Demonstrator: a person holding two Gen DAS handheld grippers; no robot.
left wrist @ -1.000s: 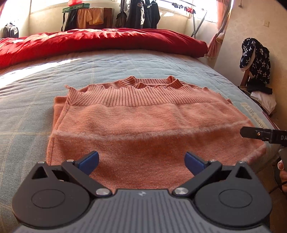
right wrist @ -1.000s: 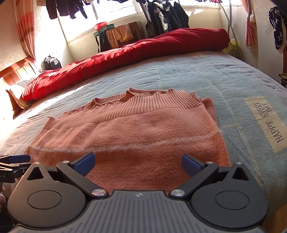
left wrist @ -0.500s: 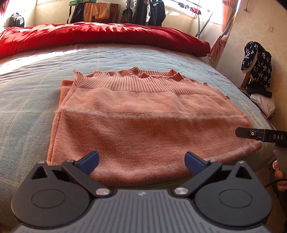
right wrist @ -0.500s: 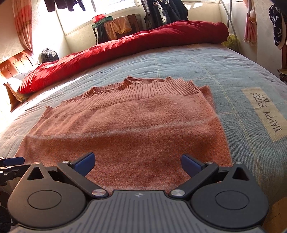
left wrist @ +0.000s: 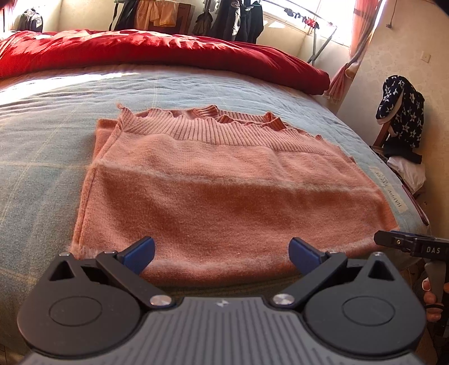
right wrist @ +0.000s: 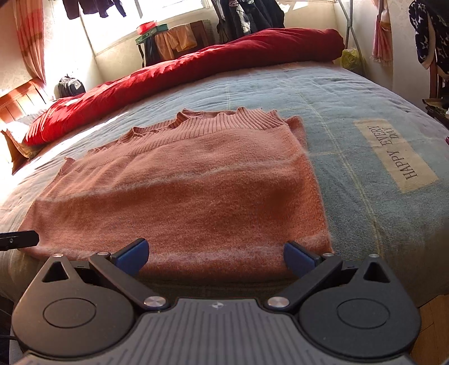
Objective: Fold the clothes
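Note:
A salmon-pink knit sweater (left wrist: 224, 185) lies folded flat on the blue-grey bedspread (left wrist: 42, 146), ribbed hem at the far side. It also shows in the right wrist view (right wrist: 190, 196). My left gripper (left wrist: 221, 252) is open and empty, hovering just before the sweater's near edge. My right gripper (right wrist: 216, 254) is open and empty at the same near edge, toward the sweater's right corner. The right gripper's finger (left wrist: 412, 244) shows at the right of the left wrist view. The left gripper's finger (right wrist: 18, 240) shows at the left of the right wrist view.
A red duvet (left wrist: 157, 53) lies bunched along the far side of the bed. A chair with star-print clothing (left wrist: 401, 112) stands at the right. Clothes hang at the window (right wrist: 247, 16). A "HAPPY EVERY DAY" patch (right wrist: 393, 154) is on the bedspread.
Both grippers have drawn back toward the near edge of the bed and risen a little. The sweater has not moved. Both stay open.

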